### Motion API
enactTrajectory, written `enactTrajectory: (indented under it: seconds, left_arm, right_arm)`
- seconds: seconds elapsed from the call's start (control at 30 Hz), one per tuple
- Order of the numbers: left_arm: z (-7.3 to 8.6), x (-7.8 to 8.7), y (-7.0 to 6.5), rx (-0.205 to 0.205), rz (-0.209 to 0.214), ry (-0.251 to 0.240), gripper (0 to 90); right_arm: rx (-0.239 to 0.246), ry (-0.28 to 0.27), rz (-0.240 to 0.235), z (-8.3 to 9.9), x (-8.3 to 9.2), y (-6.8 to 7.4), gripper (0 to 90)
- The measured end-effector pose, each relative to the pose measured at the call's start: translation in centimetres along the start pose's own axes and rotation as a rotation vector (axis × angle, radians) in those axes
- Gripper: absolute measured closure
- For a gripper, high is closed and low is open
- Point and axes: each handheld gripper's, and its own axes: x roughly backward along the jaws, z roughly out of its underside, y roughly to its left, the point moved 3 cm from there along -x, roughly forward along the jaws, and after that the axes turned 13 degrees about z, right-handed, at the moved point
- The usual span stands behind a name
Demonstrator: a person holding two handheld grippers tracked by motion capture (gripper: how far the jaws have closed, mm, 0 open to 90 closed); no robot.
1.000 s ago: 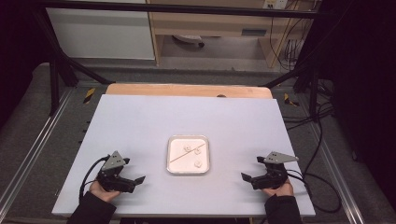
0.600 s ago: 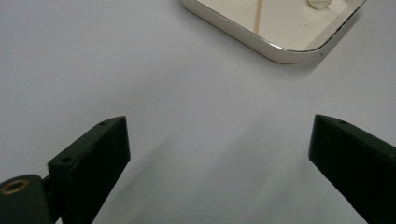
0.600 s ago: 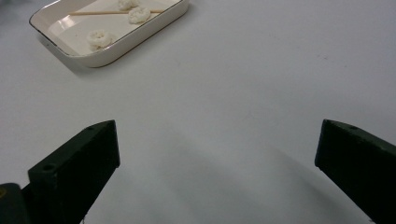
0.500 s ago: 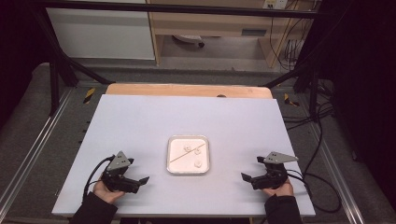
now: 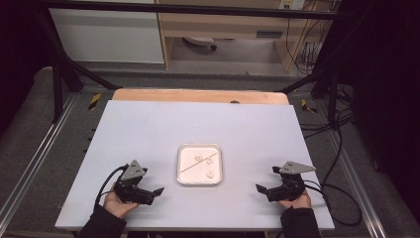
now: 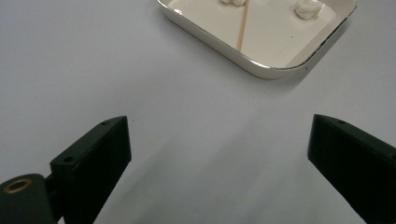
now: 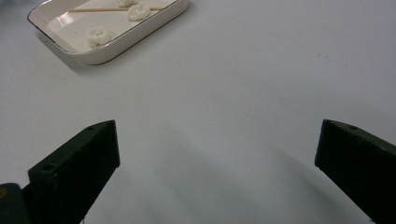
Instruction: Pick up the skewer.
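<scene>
Both pairs of jaws stand wide apart with nothing between them, as the two gripper views show plainly: only bare bench lies between the black jaw blocks. The left gripper (image 5: 154, 191) rests low at the near left of the bench (image 5: 148, 129), held in a hand (image 5: 115, 203), and points right toward the tray. Since a second ago it has slid a little nearer to the person and slightly right, and it now lies flatter on the surface. The right gripper (image 5: 262, 189) sits at the near right in the other hand (image 5: 293, 202), pointing left, and has not moved over the same span. Between them, well apart from both, the white rectangular tray (image 5: 199, 180) stands near the middle of the bench, unchanged in place. Inside it a thin wooden skewer (image 5: 194, 164) lies slantwise from the near left toward the far right, and three small white dough-like pieces (image 5: 210, 174) lie in the right half, two at the far end and one nearer. In the left gripper view the tray (image 6: 261, 65) shows at the top, with the skewer (image 6: 243, 28) pointing toward the camera; in the right gripper view the tray (image 7: 116, 49) sits at the upper left.
</scene>
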Motion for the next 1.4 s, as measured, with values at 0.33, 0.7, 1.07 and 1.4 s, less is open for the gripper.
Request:
enactTrajectory:
  seconds: [0.33,0.7,1.07,1.4]
  left_arm:
    - [-1.0,-0.4,-0.5,-0.011,-0.001,0.015,6.5]
    - [-2.7,-1.3,-0.9,-0.026,-0.004,0.031,7.1]
    - [-4.4,-2.9,-1.4,-0.045,-0.004,0.051,8.6]
    - [-6.3,-4.3,-1.6,-0.044,0.008,0.071,16.3]
  right_arm:
    - [0.003,0.001,0.001,0.0,0.0,0.0,0.7]
    - [0.005,0.008,0.001,0.0,0.0,0.1,0.7]
    - [0.011,0.011,-0.001,0.1,0.0,0.1,0.7]
    - [0.013,0.012,-0.003,0.1,-0.1,0.1,0.7]
